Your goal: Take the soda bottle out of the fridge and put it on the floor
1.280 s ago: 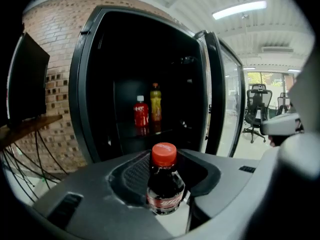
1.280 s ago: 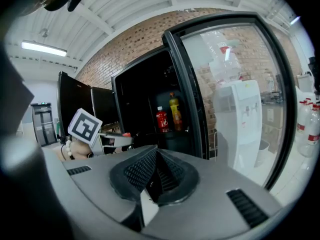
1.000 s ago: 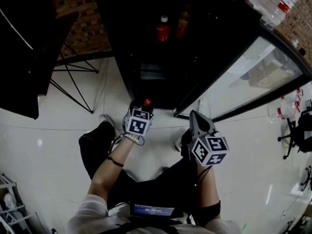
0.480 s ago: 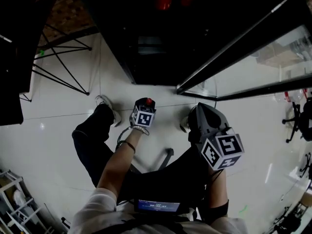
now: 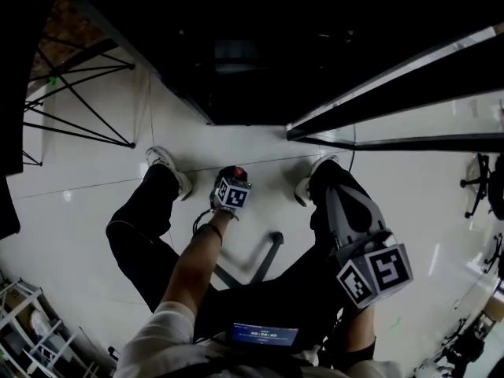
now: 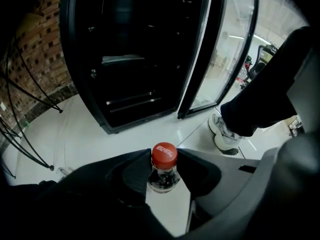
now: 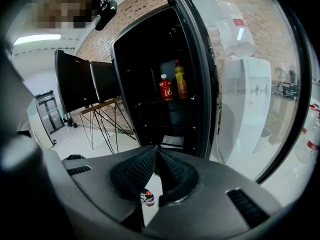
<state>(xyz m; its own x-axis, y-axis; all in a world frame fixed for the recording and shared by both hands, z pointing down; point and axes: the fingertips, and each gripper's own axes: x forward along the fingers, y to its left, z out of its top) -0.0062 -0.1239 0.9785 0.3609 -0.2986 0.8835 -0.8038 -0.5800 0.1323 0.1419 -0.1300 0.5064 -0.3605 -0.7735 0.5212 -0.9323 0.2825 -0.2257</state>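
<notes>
Left tongs [image 6: 163, 159] clamp the bottle [image 6: 162, 178] at its neck, right under the red cap [image 6: 164, 155], low over the floor [image 6: 90, 139] at frame centre, in front of the open fridge [image 6: 130, 59]. Whether the base touches the tiles, I can't tell. Right tongs [image 7: 156, 166] are pinched together on nothing, off at lower right. The danger: let go before the base sits flat and the bottle topples and rolls. A neck grip lets the body swing, and a shoe [image 6: 225, 134] close by could knock it.
</notes>
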